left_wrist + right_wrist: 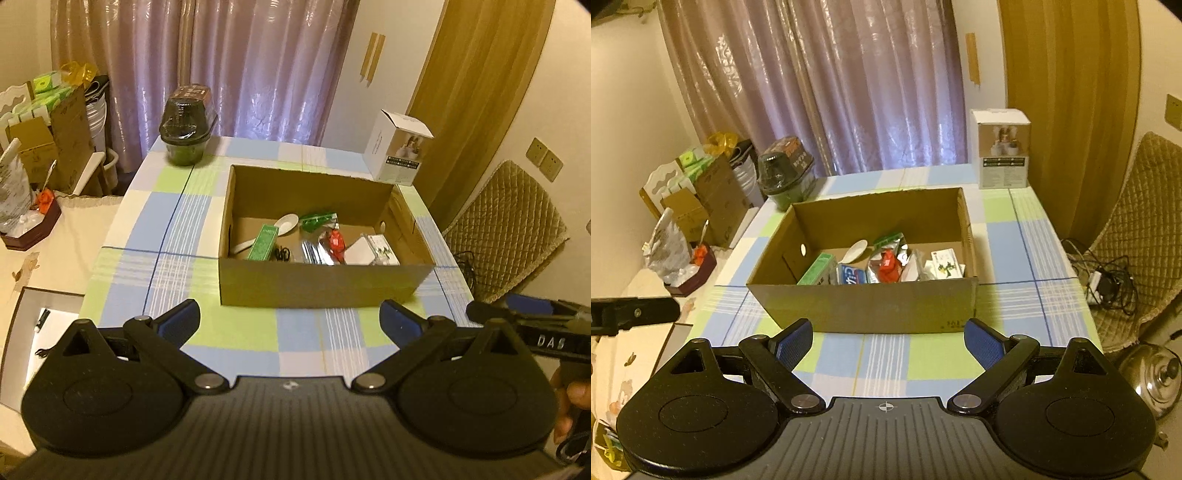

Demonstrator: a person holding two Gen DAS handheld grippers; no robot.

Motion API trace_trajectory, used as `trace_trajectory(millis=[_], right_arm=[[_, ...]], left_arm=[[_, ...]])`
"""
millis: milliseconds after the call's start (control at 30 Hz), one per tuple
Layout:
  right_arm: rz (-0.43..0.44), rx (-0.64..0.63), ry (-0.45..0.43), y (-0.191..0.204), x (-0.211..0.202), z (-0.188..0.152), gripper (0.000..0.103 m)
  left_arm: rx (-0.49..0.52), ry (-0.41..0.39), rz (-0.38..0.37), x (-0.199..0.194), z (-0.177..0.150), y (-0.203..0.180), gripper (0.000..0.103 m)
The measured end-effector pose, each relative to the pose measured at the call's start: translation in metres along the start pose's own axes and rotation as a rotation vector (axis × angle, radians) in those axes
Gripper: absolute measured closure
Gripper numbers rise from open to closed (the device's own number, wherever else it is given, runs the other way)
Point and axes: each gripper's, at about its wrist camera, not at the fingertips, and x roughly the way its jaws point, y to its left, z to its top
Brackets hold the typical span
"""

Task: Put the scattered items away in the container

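Note:
An open cardboard box [325, 284] [864, 306] sits on the checked tablecloth. Inside it lie a green carton [263, 242] [819, 270], a white spoon [286, 223] [857, 250], a green packet [317, 218], a red-and-silver packet [335, 242] [889, 266], a blue tube box [851, 275] and a white box [376, 249] [945, 266]. My left gripper [290, 323] is open and holds nothing, hanging in front of the box's near wall. My right gripper [888, 343] is also open with nothing in it, just short of the same wall.
A dark lidded bowl [184, 127] [783, 173] and a white product box [400, 151] [1003, 149] stand at the table's far corners. A quilted chair [506, 229] [1134, 251] is to the right, cables [1108, 280] and a steel pot lid [1156, 376] on the floor, cartons and clutter [44, 147] at left.

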Motion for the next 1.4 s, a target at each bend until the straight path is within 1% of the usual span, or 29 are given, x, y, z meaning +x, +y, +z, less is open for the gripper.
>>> trace_trajectory(millis=[67, 133, 333, 567, 1033, 1400], right_arm=[[-0.003, 0.007, -0.002, 0.001, -0.01, -0.004, 0.009], [-0.01, 0.012, -0.001, 0.001, -0.018, -0.008, 0.009], [-0.017, 0.03, 0.008, 0.0, -0.036, -0.022, 0.009], [-0.025, 0.038, 0.02, -0.001, -0.048, -0.033, 0.009], [-0.015, 0.046, 0.033, 0.007, -0.05, -0.038, 0.009], [-0.034, 0.034, 0.036, 0.012, -0.047, -0.039, 0.009]], left_arm=[[0.015, 0.012, 0.006, -0.008, -0.005, -0.003, 0.001], [0.026, 0.007, 0.022, -0.016, -0.011, -0.005, 0.001], [0.0, 0.003, 0.025, -0.032, -0.025, -0.009, 0.001], [-0.013, 0.005, 0.031, -0.038, -0.034, -0.015, 0.001], [-0.018, -0.004, 0.063, -0.041, -0.041, -0.011, 0.001], [-0.012, 0.005, 0.069, -0.036, -0.045, -0.011, 0.001]])
